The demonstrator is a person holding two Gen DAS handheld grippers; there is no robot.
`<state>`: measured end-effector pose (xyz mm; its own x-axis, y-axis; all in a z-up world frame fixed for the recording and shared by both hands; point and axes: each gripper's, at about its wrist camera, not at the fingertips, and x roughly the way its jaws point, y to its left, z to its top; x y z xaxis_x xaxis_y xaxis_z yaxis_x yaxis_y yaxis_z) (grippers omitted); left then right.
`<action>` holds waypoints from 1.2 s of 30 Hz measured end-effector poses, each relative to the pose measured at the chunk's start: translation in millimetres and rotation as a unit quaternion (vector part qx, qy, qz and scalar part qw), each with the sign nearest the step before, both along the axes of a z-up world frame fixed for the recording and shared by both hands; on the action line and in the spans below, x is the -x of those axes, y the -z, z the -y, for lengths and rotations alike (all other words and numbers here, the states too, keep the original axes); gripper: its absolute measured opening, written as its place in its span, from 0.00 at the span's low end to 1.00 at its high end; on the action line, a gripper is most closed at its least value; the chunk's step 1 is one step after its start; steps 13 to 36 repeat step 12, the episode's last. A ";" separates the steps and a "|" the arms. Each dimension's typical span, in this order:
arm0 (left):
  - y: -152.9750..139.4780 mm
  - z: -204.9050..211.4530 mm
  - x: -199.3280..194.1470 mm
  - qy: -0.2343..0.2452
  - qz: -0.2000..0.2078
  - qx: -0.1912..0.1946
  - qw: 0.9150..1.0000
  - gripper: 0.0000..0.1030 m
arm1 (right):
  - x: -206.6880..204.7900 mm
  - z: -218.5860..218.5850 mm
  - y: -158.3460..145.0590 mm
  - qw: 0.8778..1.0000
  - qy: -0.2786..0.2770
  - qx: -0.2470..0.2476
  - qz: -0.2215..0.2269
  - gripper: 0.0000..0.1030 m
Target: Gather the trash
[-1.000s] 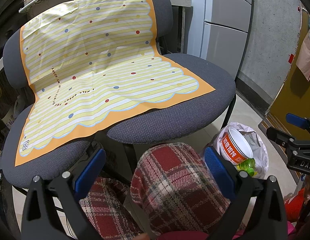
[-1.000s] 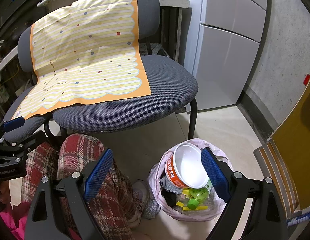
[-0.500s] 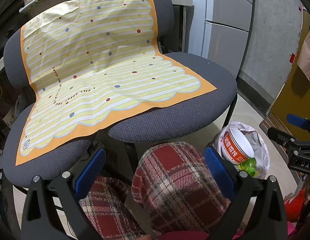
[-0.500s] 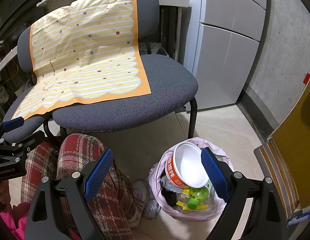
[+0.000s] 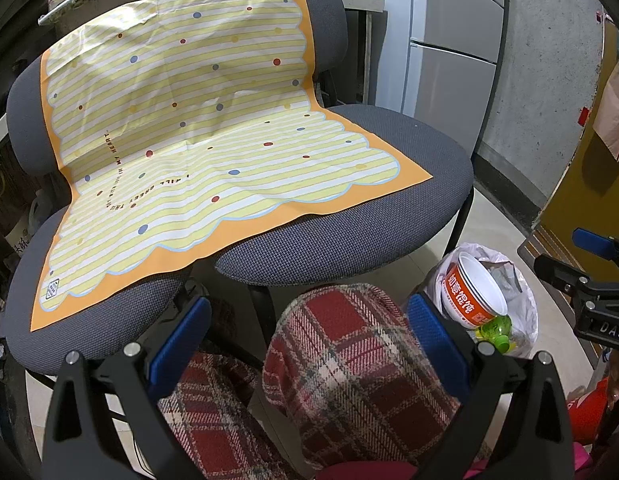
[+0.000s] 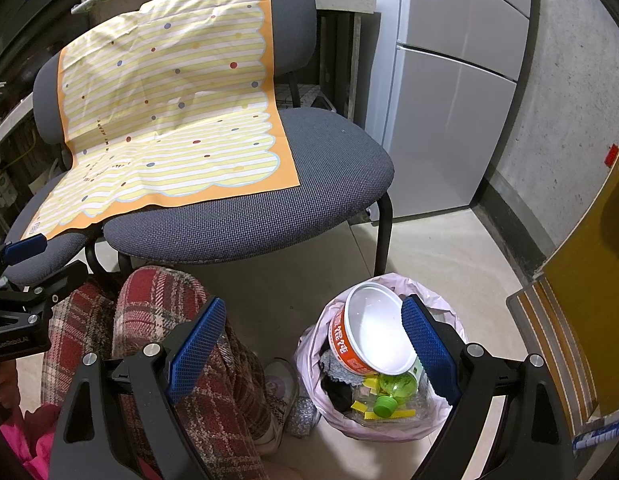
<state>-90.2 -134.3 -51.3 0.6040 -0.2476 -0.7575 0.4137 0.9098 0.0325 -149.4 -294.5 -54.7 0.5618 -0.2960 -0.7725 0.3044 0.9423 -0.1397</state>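
Both grippers are spread wide and carry nothing. The right gripper (image 6: 311,346) hangs above the trash bag (image 6: 449,426), its blue pads framing the bag's mouth, with one pad in front of the bowl's rim. The left gripper (image 5: 309,338) points at the chairs, over the person's knee in red plaid trousers (image 5: 349,360).

As a judgement, the collecting step looks finished or close to it: the trash sits in the bag, and no loose litter shows on the patterned sheet (image 5: 197,128) draped over the two grey chairs (image 5: 349,232). A crumpled silvery scrap (image 6: 301,420) lies on the floor between the shoe and the bag; whether it is trash I cannot tell. If it is, the next move calls for lowering the right gripper beside the bag and pinching a small, soft, yielding lump. Otherwise the bag's rim would need gathering, which is thin film that slips and tears easily.

The bag is pale pink plastic, standing open on the tiled floor just right of the chair leg. Inside, an instant-noodle bowl (image 6: 369,340), white within and orange-banded with white lettering, lies tilted on top. Below it are a green bottle (image 6: 397,386) and its cap, yellow scraps and dark wrappers.
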 end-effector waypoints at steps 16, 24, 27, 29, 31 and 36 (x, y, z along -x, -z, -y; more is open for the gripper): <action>4.0 -9.1 -15.7 -0.012 -0.007 -0.005 1.000 0.93 | -12.5 0.2 4.4 1.000 -0.003 -0.013 0.008 0.87; 4.0 -9.1 -15.7 -0.012 -0.007 -0.005 1.000 0.93 | -12.5 0.2 4.4 1.000 -0.003 -0.013 0.008 0.87; 4.0 -9.1 -15.7 -0.012 -0.007 -0.005 1.000 0.93 | -12.5 0.2 4.4 1.000 -0.003 -0.013 0.008 0.87; 4.0 -9.1 -15.7 -0.012 -0.007 -0.005 1.000 0.93 | -12.5 0.2 4.4 1.000 -0.003 -0.013 0.008 0.87; 4.0 -9.1 -15.7 -0.012 -0.007 -0.005 1.000 0.93 | -12.5 0.2 4.4 1.000 -0.003 -0.013 0.008 0.87; 4.0 -9.1 -15.7 -0.012 -0.007 -0.005 1.000 0.93 | -12.5 0.2 4.4 1.000 -0.003 -0.013 0.008 0.87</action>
